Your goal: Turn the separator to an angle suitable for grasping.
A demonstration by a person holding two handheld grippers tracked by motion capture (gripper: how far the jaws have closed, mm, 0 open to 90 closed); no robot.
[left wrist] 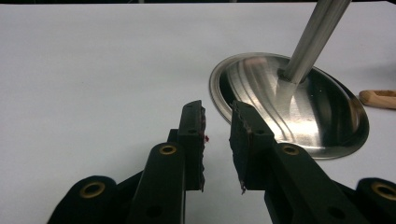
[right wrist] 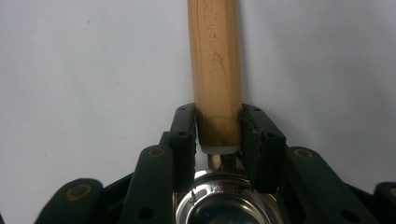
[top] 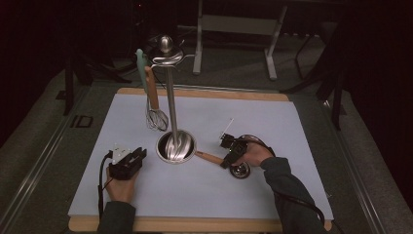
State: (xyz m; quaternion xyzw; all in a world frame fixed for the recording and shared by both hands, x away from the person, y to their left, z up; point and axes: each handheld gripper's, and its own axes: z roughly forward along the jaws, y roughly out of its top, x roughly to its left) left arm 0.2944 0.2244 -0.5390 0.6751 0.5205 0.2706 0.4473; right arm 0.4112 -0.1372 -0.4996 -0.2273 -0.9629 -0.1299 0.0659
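A steel utensil stand rises from a round base (top: pixel 176 147) (left wrist: pixel 322 121) on the white mat, with its pole (top: pixel 171 97) (left wrist: pixel 314 42) ending in hooks. A whisk (top: pixel 156 116) with a wooden handle and a teal utensil (top: pixel 141 66) hang from the hooks. To the base's right, a small steel ladle lies flat, bowl (top: pixel 240 170) (right wrist: pixel 224 200) toward the person. My right gripper (top: pixel 228 161) (right wrist: pixel 218 126) is shut on its wooden handle (top: pixel 208 157) (right wrist: pixel 215 56) (left wrist: pixel 379 99) near the bowl end. My left gripper (top: pixel 141 154) (left wrist: pixel 217 116) rests open and empty on the mat, left of the base.
The white mat (top: pixel 282 122) covers a wooden board (top: pixel 195 224) whose edge shows at front and back. Dark floor with metal frame legs (top: pixel 234 29) lies beyond the table. Bare mat stretches to the right and along the front.
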